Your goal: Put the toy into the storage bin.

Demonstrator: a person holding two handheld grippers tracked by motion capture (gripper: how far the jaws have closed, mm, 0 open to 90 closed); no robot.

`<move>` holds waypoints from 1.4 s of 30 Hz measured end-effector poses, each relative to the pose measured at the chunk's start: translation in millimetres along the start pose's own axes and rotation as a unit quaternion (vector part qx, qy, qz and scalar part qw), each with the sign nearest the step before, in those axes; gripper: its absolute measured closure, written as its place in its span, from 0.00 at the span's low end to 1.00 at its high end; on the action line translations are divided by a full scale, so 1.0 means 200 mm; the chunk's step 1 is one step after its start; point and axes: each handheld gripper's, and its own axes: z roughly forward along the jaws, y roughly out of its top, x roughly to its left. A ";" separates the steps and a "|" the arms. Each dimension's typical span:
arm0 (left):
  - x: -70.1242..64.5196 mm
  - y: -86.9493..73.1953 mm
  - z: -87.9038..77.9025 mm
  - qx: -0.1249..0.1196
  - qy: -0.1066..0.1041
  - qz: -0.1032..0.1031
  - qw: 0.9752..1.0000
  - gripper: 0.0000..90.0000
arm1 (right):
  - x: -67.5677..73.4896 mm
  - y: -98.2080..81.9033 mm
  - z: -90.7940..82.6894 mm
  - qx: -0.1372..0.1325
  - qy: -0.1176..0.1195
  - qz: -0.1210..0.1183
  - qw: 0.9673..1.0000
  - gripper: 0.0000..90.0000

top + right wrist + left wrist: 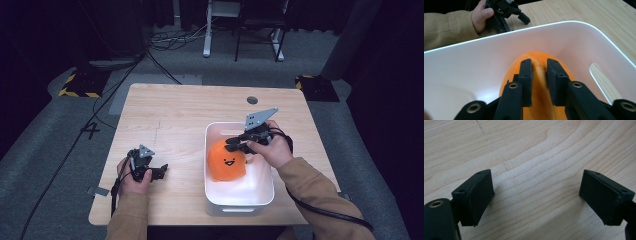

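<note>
Both pads of my right gripper (539, 82) pinched a fold of the orange plush (227, 161), which sat inside the white bin (239, 202). That thin pinch could have slipped. My left gripper (537, 197) rested agape on the table (170, 120).
</note>
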 end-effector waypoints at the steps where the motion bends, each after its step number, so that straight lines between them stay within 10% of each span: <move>1: 0.00 0.00 0.00 -0.001 0.001 0.000 1.000 0.14 | 0.00 0.00 0.00 -0.004 0.006 0.004 1.000 0.75; 24: 0.00 0.00 0.00 0.001 0.000 0.000 1.000 0.14 | 0.00 -0.03 -0.16 -0.050 -0.016 0.008 0.999 0.51; 42: 0.00 0.00 0.00 0.002 -0.002 0.001 1.000 0.14 | -0.04 -0.14 -0.48 -0.084 -0.105 0.041 0.990 0.44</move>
